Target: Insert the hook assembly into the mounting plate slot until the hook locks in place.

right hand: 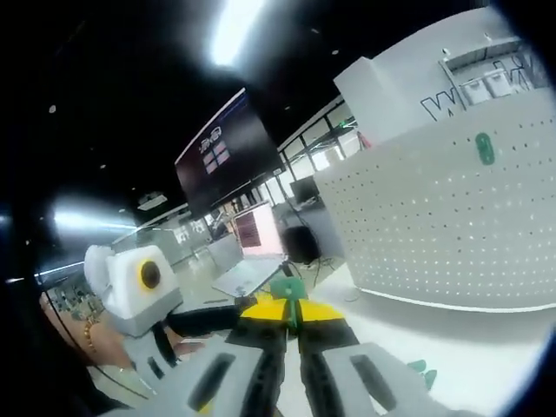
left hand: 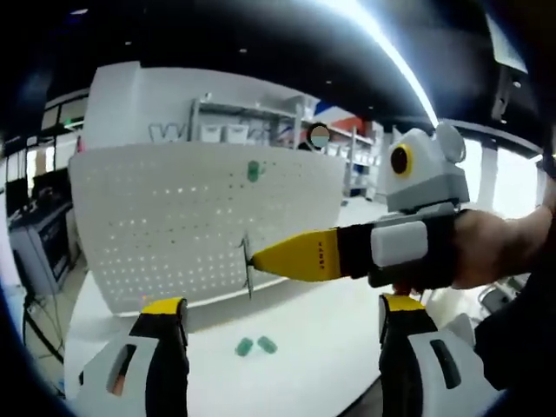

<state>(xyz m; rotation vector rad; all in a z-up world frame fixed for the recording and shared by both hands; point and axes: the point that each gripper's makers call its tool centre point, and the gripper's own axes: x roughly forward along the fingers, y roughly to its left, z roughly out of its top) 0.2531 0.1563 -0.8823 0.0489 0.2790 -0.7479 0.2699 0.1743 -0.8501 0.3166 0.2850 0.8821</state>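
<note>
White counter (left hand: 304, 339) holds my pegboard (left hand: 174, 234). My right gripper (left hand: 254, 260) pinches a thin metal hook (left hand: 248, 271) close by its holes. My left gripper (left hand: 282, 326) waits wide open, holding nothing.

The left gripper (left hand: 282, 317) had two jaws with yellow tips, black middles and pale grey housings cut with dark slots, rising at about 7 and 5 o'clock in the left gripper view. The right gripper (left hand: 254, 259), entering from 3 o'clock in that view, tapered to a yellow point with small dark lettering, followed by a black section and a white-grey block, and a hand (left hand: 486, 248) wrapped its grip. In the right gripper view, its own jaws (right hand: 292, 314) showed yellow tips on black and grey bodies with dark slots, and a beaded bracelet (right hand: 89, 334) sat at 8 o'clock.
</note>
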